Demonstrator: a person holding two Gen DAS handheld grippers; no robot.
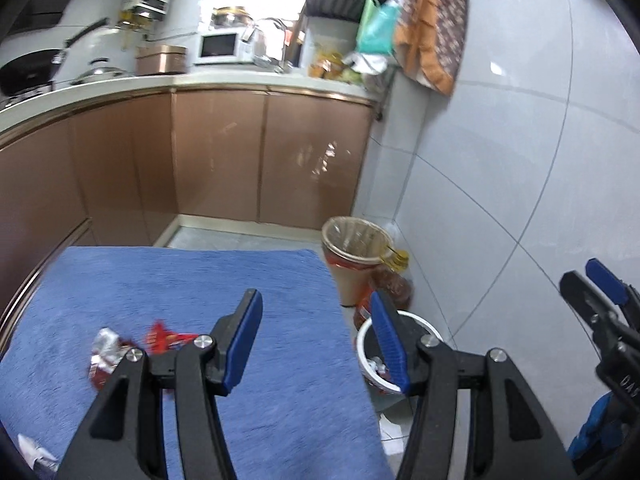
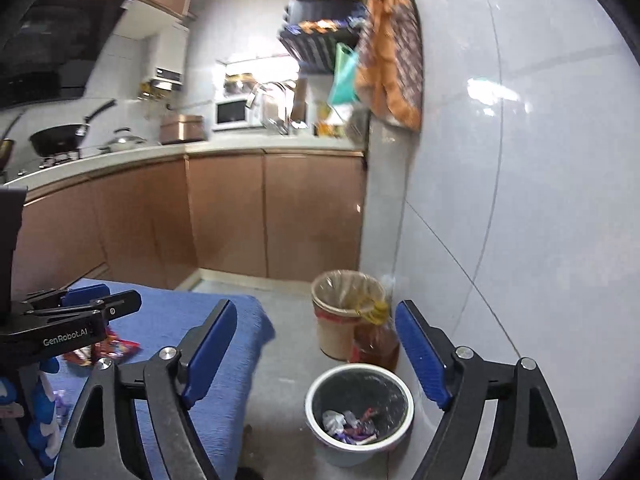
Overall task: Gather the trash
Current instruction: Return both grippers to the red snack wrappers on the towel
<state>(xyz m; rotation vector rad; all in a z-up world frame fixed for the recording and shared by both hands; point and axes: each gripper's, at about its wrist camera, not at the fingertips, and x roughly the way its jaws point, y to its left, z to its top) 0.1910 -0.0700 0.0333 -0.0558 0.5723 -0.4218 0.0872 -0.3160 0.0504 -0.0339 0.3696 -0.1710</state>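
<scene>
L gripper fingers wide apart, nothing btwn them; it hovers over the blue towel. Silver/red wrapper and red wrapper lie on the towel just left of and beyond its left finger, touching or nrly so, can't tell which. Likely next step: grab one. Shift L gripper left till one wrapper sits btwn the pads, drop low, pinch foil not towel pile. White scrap far left near the edge, get it later. R gripper also spread wide, empty, w/ the small bin below, btwn its fingers, trash already inside. Tan bin beyond it.
</scene>
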